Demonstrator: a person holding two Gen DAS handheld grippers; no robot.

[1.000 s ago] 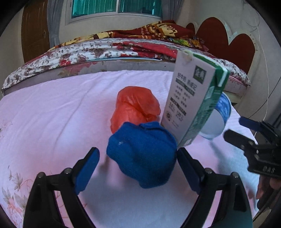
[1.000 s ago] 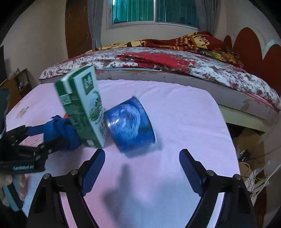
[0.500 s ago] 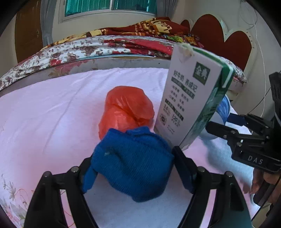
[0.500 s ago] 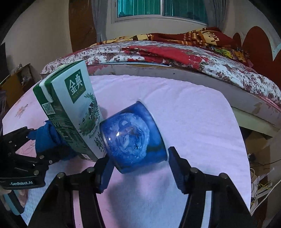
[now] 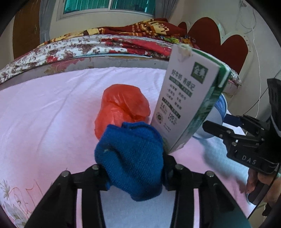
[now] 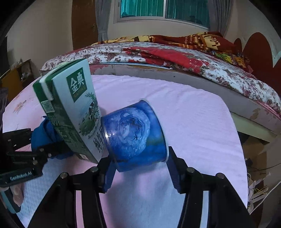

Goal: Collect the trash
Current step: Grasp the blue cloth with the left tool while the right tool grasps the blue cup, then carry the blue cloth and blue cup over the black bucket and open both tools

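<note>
Carton point(image 5: 188, 103): being propped tilted between sock and cup.
Sock point(image 5: 133, 157), left of carton: being pinched by left gripper point(image 5: 135, 172).
Cup point(image 6: 135, 135), right of carton, on side: being clamped by right gripper point(image 6: 140, 172), for collection.

Pink cloth point(image 5: 52, 108) with a fine woven texture and a flower print at its near left corner, spread flat over the work surface. Behind it, a bed point(image 6: 175, 57) covered by a floral quilt in white and red, with a dark red and yellow patterned blanket point(image 5: 149, 29) heaped on top and a dark red scalloped headboard point(image 5: 219, 40) with a pale edge at the right end. Back wall: window point(image 6: 165, 8) with teal panes and a white frame, grey curtains point(image 6: 217, 15) at either side, and a brown wooden door point(image 6: 84, 21) to its left.
</note>
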